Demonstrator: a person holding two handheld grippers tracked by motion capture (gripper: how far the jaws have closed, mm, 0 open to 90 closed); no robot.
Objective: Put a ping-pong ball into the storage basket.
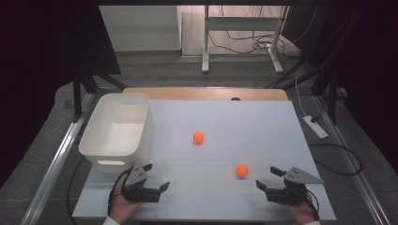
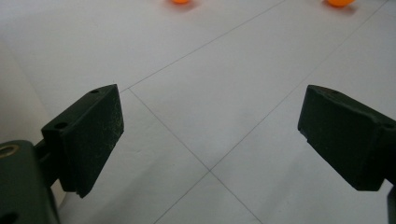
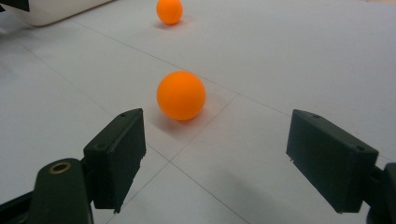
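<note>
Orange ball, nearer [image 1: 241, 170]: lies on the white surface [image 1: 225, 131] in the lower right of centre of the high view, just ahead of your right gripper [image 1: 271, 178] and to its left, not touching it. In the right gripper view the same ball [image 3: 181, 95] sits at mid-frame, beyond the black fingers [image 3: 116, 156] and closer to the left one, resting beside a thin seam line in the surface.

Orange ball, farther [image 1: 198, 137]: lies near the centre of the high view, well apart from the nearer one. It appears at the top of the right gripper view [image 3: 169, 11], and both balls sit at the top edge of the left gripper view, cut off by the frame.

White bin [image 1: 117, 131]: stands at the left of the high view, on the surface's left edge, open top up, with a handle slot in its near wall.

Left gripper [image 1: 156, 177]: you hold it at the lower left of the high view, just in front of the bin's near wall. Its fingers [image 2: 88, 137] are spread wide, with bare surface between them.

Right gripper: you hold it at the lower right of the high view. Its fingers are spread wide, gripping nothing.
</note>
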